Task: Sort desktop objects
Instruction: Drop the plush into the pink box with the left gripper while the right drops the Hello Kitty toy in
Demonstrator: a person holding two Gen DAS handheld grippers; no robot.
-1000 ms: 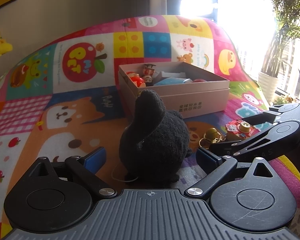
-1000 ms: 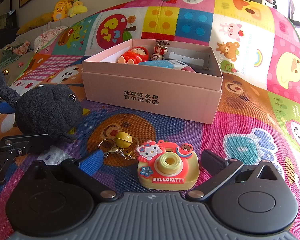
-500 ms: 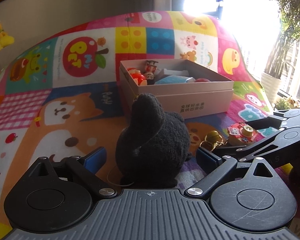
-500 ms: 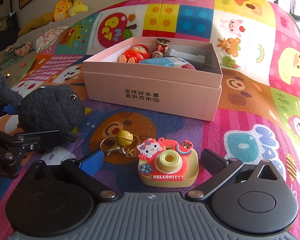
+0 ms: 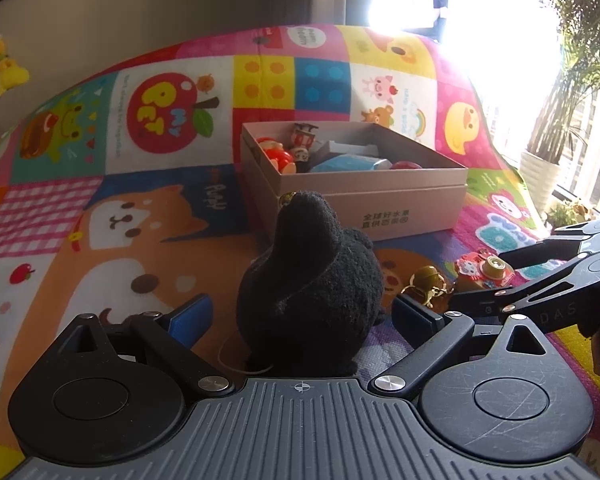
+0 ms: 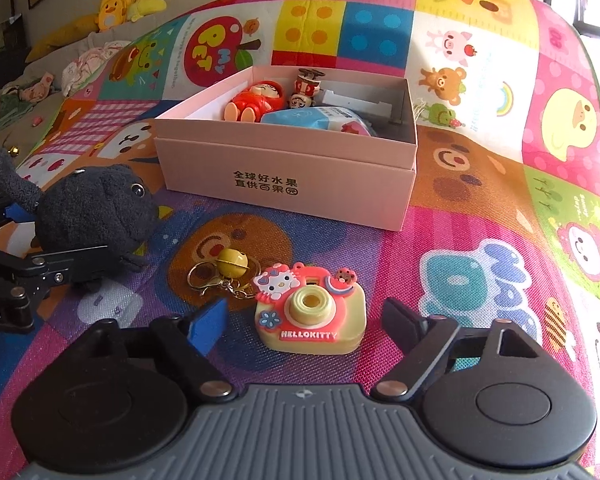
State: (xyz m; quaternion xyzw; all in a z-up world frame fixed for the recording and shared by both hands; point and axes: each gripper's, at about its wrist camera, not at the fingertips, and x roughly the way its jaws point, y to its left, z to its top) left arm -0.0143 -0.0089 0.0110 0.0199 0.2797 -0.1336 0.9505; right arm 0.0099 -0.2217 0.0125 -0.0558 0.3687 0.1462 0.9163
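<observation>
A black plush toy (image 5: pixel 312 280) sits upright on the mat between the fingers of my left gripper (image 5: pixel 300 316). That gripper is open and its pads stand clear of the plush. A pink and yellow Hello Kitty toy camera (image 6: pixel 312 316) lies between the fingers of my right gripper (image 6: pixel 304 326). The right jaws are closing, with small gaps left on both sides of the camera. A key ring with a yellow bell (image 6: pixel 232 262) is attached to the camera's left. Behind stands an open pink cardboard box (image 6: pixel 284 160) holding a red doll (image 6: pixel 252 100), a small figure and a blue packet.
Everything rests on a colourful patchwork play mat (image 6: pixel 480 200). Yellow plush toys (image 6: pixel 128 0) and a heap of clothes (image 6: pixel 92 64) lie at the far left. A potted palm (image 5: pixel 540 168) stands by the bright window on the right.
The right gripper's fingers have drawn inward around the toy camera. The left gripper and the black plush have stayed where they were.
</observation>
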